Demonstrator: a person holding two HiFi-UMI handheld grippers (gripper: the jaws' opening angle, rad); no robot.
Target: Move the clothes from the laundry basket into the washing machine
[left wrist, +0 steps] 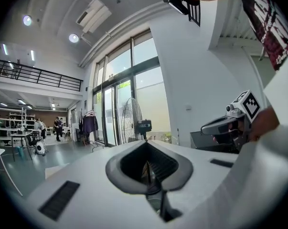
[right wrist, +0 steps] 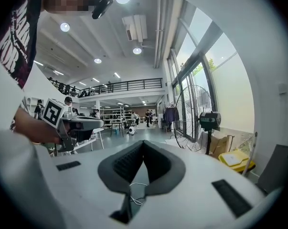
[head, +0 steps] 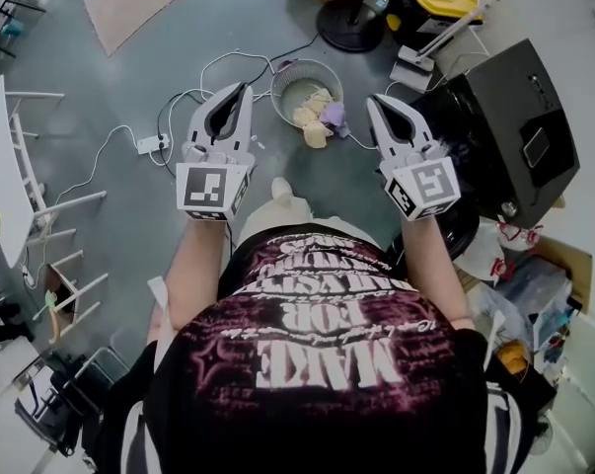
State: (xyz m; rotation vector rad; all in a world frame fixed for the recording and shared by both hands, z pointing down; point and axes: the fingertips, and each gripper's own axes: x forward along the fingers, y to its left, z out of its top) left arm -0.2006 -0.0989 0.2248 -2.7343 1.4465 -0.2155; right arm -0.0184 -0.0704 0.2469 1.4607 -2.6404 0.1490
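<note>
Ahead of both pairs of fingers, down on the grey floor (head: 129,77), sits the round basket (head: 281,75) with its clothes (head: 311,117) heaped inside, pale yellow and purple pieces, none lifted out yet. A person holds the left gripper (head: 244,87) and right gripper (head: 377,100) out roughly level, one to each side of the basket as seen from the head view and well above it. Each pair of fingers is clenched on nothing: both gripper views show the dark pads meeting at the tips, with only the open hall beyond. That closed, level carry looks like an approach posture, and the fingers would have to part and tip downward before any garment can be taken. Just right of the right fingers stands a dark box (head: 519,131), probably the washer, though no door or drum shows. Its spot close beside the basket would keep each transfer short. White cable (head: 193,97) loops across the floor beneath the left fingers, and a fan (head: 351,30) stands just past the basket, leaving little room around it.
</note>
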